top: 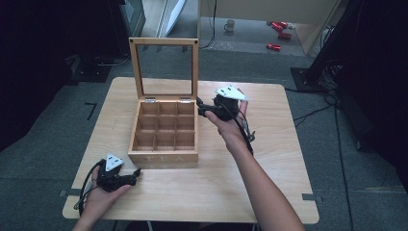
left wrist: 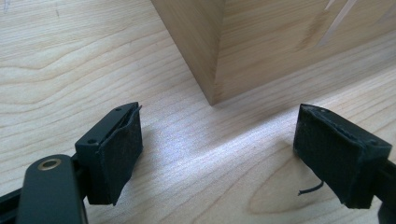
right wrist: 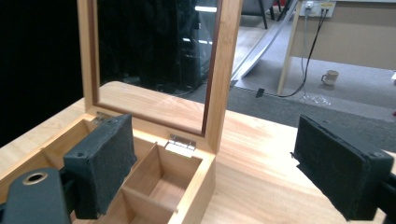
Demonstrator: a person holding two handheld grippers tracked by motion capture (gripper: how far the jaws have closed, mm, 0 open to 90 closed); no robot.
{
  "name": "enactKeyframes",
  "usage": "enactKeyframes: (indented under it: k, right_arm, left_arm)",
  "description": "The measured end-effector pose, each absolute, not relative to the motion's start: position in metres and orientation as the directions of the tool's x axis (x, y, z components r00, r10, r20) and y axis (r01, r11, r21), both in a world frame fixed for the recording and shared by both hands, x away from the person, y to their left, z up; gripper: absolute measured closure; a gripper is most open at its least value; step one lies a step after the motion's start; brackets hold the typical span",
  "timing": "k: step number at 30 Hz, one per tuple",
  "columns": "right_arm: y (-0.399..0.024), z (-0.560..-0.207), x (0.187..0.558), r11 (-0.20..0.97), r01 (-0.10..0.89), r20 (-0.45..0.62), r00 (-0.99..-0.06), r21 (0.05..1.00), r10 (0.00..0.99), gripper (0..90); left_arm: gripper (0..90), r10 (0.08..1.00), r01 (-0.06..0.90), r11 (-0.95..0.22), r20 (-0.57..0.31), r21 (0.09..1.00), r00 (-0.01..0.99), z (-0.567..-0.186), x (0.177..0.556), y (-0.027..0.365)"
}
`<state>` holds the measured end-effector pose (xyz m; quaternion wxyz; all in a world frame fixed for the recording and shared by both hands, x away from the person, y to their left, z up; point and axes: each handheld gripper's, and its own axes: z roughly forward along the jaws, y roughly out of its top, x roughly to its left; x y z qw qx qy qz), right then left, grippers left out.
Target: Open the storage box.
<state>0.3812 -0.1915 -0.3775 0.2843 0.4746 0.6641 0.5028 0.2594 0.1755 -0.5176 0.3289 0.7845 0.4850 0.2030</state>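
A wooden tea box point(top: 163, 154) stands in the middle of the table, its glass-paned lid point(top: 195, 67) propped upright at the back. Its several compartments look empty. My left gripper point(top: 137, 173) rests low by the box's front left corner, jaws open; that box corner point(left wrist: 215, 70) rises just beyond the gripper point(left wrist: 219, 149). My right gripper point(top: 198, 103) hovers at the box's right side near the back hinge, open with nothing between its pads. In the right gripper view the gripper point(right wrist: 210, 163) looks across the back right compartment point(right wrist: 163, 182) and the lid frame point(right wrist: 224, 70).
The light wooden table point(top: 240, 183) has bare surface to the right of and in front of the box. A mug point(top: 230, 25) and red items point(top: 279, 29) lie on the floor beyond. Cables point(top: 312, 113) run along the floor at right.
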Motion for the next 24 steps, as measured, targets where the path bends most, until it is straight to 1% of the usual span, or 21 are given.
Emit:
enactKeyframes:
  k: [2,9,19,24]
  right_arm:
    - [-0.198,-0.381,0.374,0.037,0.348,0.109,-0.391,0.937,0.914,12.1]
    - [-0.219,-0.395,0.350,0.062,0.355,0.087,-0.391,0.933,0.916,12.1]
    - [-0.251,-0.412,0.324,0.073,0.367,0.069,-0.360,0.928,0.930,12.1]
    - [-0.270,-0.419,0.314,0.056,0.373,0.079,-0.336,0.926,0.938,12.1]
  left_arm:
    - [16.2,0.894,0.627,-0.315,0.001,0.713,0.448,-0.518,0.260,0.176]
    - [16.2,0.894,0.627,-0.316,0.002,0.712,0.448,-0.518,0.259,0.175]
    - [16.2,0.894,0.625,-0.320,0.007,0.712,0.449,-0.518,0.259,0.175]
    - [16.2,0.894,0.627,-0.321,0.008,0.710,0.448,-0.518,0.259,0.175]
